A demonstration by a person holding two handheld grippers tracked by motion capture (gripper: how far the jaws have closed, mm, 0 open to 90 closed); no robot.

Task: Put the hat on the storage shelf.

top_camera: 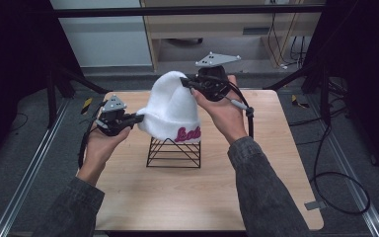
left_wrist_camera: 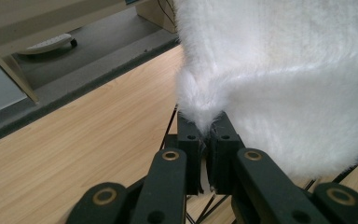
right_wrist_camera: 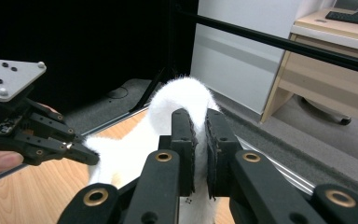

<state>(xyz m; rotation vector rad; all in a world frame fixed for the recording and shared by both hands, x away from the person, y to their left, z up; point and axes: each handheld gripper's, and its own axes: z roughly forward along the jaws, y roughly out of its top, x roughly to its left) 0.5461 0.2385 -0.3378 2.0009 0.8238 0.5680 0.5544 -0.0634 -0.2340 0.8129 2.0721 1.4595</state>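
Clearly fluffy and white, the beanie (top_camera: 170,106) has a folded cuff with pink lettering (top_camera: 187,134) on its front; it sits over a black wire stand (top_camera: 173,153) in the middle of the wooden table (top_camera: 143,197); the left gripper (top_camera: 137,118) pinches the cuff's edge with jaws pressed together; the right gripper (top_camera: 185,83) is clamped on the crown, fabric caught between its jaws.

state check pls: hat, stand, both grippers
white beanie: draped over the stand, pinched at two places
wire stand: upright on the table, under the beanie
left gripper: shut on the beanie's lower edge
right gripper: shut on the beanie's top
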